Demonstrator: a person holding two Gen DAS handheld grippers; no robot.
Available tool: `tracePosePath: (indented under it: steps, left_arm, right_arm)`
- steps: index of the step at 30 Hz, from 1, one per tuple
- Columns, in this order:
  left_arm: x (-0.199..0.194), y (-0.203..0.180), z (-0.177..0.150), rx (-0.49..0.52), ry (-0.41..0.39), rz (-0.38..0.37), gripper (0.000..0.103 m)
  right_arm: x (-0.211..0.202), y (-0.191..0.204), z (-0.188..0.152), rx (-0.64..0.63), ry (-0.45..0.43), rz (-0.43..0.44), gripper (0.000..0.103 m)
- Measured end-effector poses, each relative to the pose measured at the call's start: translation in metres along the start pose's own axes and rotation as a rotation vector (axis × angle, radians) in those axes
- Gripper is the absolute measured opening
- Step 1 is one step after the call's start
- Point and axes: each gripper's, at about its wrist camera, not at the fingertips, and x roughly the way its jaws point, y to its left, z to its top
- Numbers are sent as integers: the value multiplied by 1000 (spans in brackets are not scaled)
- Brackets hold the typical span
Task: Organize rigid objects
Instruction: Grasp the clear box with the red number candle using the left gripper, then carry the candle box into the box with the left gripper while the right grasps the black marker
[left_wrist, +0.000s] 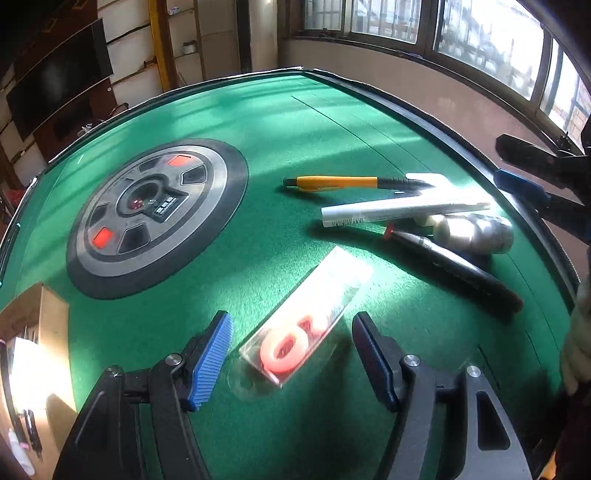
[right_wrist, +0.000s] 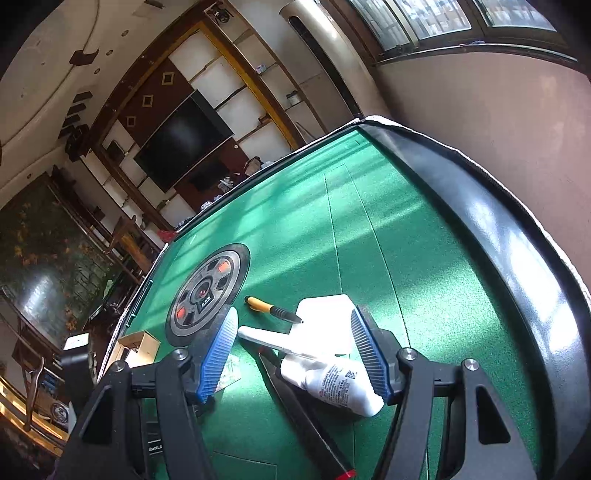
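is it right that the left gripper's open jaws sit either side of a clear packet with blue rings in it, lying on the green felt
Not quite: the rings are pink, not blue. The left wrist view shows the left gripper open around the clear packet of pink rings, lying on the green felt.

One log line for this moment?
left tool: open, over clear packet with pink rings | right tool: open, around white bottle

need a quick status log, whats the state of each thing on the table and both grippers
left gripper: open, straddling the clear packet
clear packet: flat on felt, pink rings inside
right gripper: open, white bottle between pads, not pressed
white bottle: lying on its side
yellow pen: lying flat
white tube: lying across the pile
black pen: lying flat
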Motion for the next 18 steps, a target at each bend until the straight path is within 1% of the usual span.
tracePosePath:
  steps: [1,2,3,4,5,7,9,14,18]
  left_arm:
    - [4,-1,2,11,3,-6,71]
    - [4,-3,4,19,-1,-1,68]
    - [3,-3,5,20,-1,0,52]
    - [1,-5,6,19,2,-17,39]
    - [-1,-7,5,24,7,-17,28]
    - [-3,-11,2,38,-1,-16,28]
    - [-7,-12,-3,31,-7,-20,28]
    - [-28,0,-18,-52,-46,-50,28]
    - [-59,9,-31,-123,-112,-90,28]
  right_arm:
    - [1,0,0,3,6,6,63]
    - [2,0,-1,2,11,7,63]
    - [3,0,-1,1,13,7,63]
    - [3,1,-1,0,14,6,63]
    - [3,1,-1,0,14,4,64]
    - [4,1,-3,1,17,-4,65]
    - [7,0,-3,4,24,-15,65]
    - [12,-2,-5,-2,34,-49,65]
    - [15,-4,-7,-4,43,-62,65]
